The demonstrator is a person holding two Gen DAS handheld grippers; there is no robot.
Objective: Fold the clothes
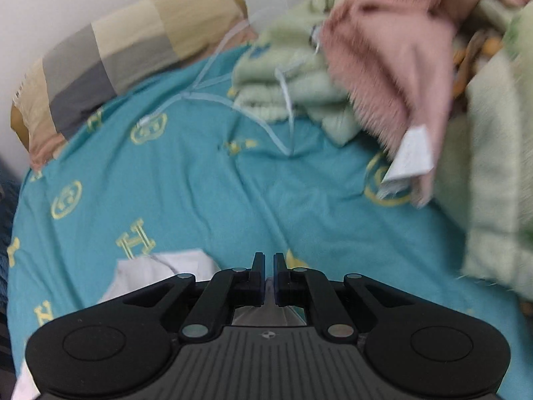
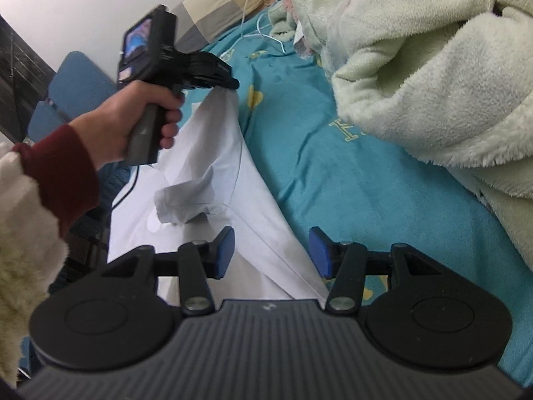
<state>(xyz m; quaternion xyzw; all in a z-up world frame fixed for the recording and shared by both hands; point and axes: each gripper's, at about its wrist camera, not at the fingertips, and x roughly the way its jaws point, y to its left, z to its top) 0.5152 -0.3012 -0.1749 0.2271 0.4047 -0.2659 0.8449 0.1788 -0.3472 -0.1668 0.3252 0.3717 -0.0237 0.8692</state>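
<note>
Only rightward: left hand-held gripper (image 2: 233, 84) pinching shirt (image 2: 213, 153).

Bed covered by a teal sheet (image 1: 206, 180) printed with yellow H letters and round emblems. At the far edge against the wall, a checked pillow (image 1: 110, 56) in tan, cream and grey. A thin white cable (image 1: 213, 96) trails across the sheet near it. A heap of pale green fleece (image 2: 416, 76) occupies the right side, with a pink fleece piece (image 1: 393, 66) lying on that heap. A white garment (image 2: 200, 180) lies spread on the near left part, one point lifted off the sheet.
</note>
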